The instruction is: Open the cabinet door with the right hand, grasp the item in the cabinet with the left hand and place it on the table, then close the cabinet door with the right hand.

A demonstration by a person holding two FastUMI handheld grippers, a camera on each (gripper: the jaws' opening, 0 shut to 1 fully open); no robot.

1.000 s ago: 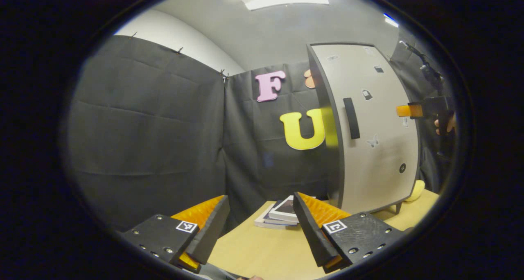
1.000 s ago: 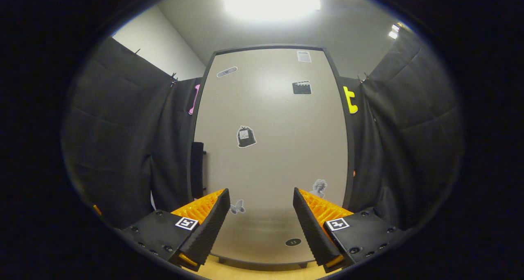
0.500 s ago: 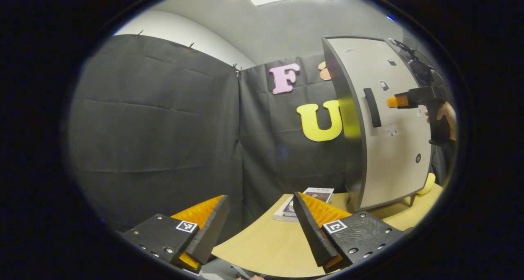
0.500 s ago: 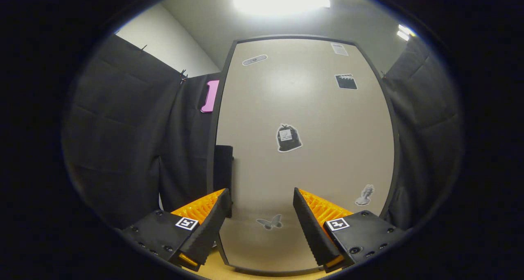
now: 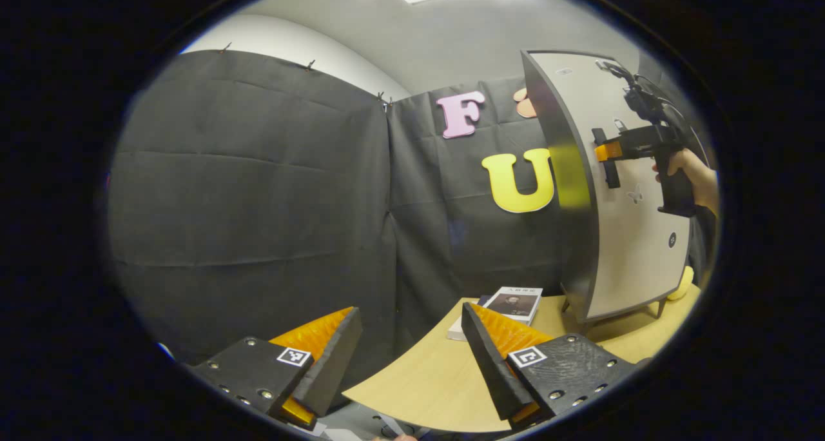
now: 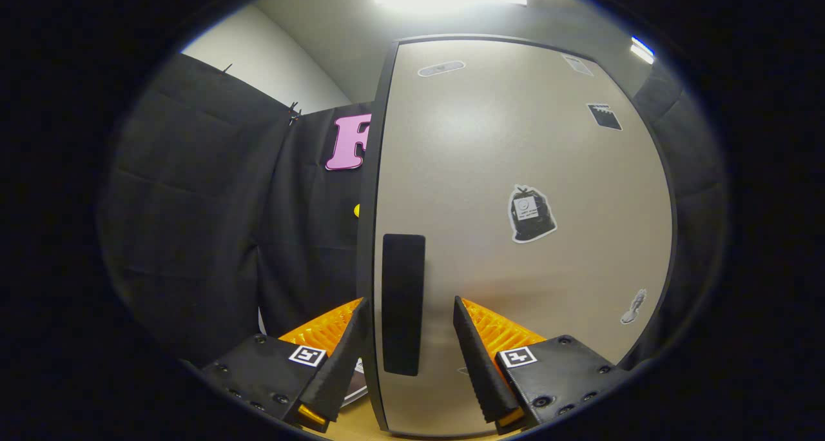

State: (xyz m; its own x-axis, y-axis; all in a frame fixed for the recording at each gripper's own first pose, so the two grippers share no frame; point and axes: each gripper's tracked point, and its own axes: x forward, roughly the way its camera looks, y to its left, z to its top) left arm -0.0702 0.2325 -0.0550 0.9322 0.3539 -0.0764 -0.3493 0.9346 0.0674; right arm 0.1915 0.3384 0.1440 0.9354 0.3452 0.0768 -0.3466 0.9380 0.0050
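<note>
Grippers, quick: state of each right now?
Left gripper: open, holding nothing.
Right gripper: open, fingers straddling the cabinet door handle, not yet clamped.

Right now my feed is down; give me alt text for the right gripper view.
The open right tool straddles the black vertical handle on the closed beige sticker-dotted cabinet door, without visibly gripping it. Black cloth wall hangs to the left.
</note>
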